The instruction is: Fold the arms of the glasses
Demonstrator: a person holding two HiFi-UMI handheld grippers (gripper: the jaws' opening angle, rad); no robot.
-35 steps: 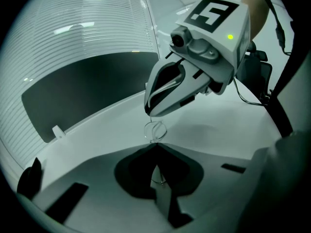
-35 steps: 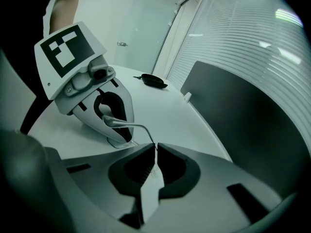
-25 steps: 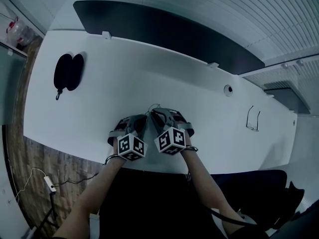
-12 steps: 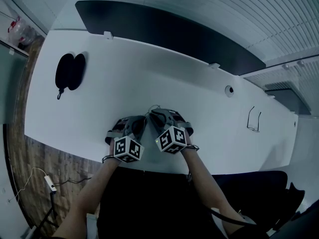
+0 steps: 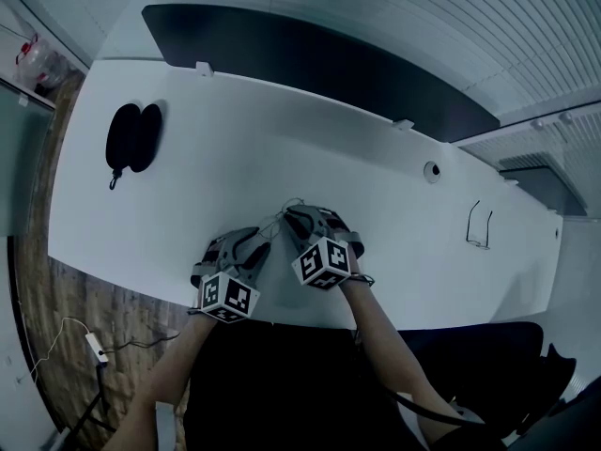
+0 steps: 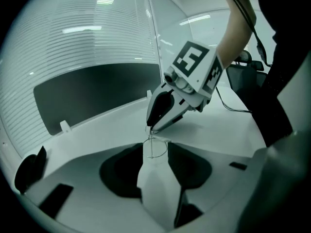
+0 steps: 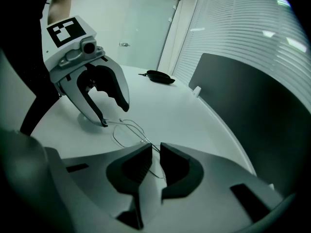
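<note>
Near the front edge of the white table [image 5: 235, 158], the right gripper [image 7: 156, 146] pinches thin wire glasses [image 7: 143, 138]. The left gripper [image 7: 115, 115], its jaws just opened, spreads beside them and clasps nothing. Light and easily bent, the glasses probably handle best by the hinge.

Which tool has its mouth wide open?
The left tool: its jaws have just been opening and stand wide apart, pinching nothing. The right tool has opened its jaws only slightly and pinches the thin glasses.

Left claw [image 5: 263, 238], right claw [image 5: 289, 216] — at glasses [image 5: 287, 202].
</note>
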